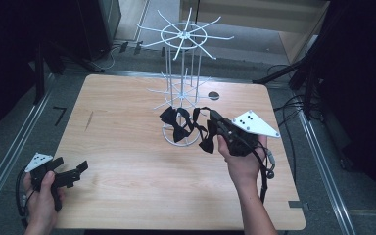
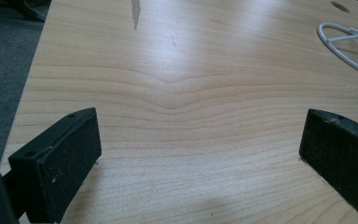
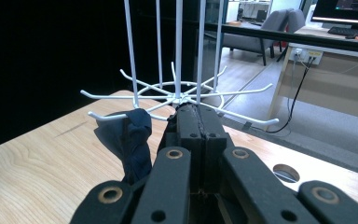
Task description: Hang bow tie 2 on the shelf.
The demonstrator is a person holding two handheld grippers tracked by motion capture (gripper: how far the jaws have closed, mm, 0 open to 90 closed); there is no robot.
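A white wire rack (image 1: 183,35) with two tiers of hooks stands on the wooden table (image 1: 127,161). Black bow ties (image 1: 180,131) hang from its lower hooks. My right gripper (image 1: 213,117) is at the lower tier with its jaws shut, and a thin black strap looks pinched at their tips (image 3: 185,108). One bow tie (image 1: 208,142) dangles just below that gripper. In the right gripper view a dark bow tie (image 3: 129,140) hangs left of the jaws, under the rack's hooks (image 3: 177,95). My left gripper (image 1: 71,165) hovers open at the table's front left, nothing between its pads (image 2: 56,158).
The rack's round wire base (image 2: 342,44) rests on the tabletop past the left gripper. A small round hole (image 1: 214,95) sits in the table behind the rack. Cables (image 1: 289,105) lie on the floor to the right.
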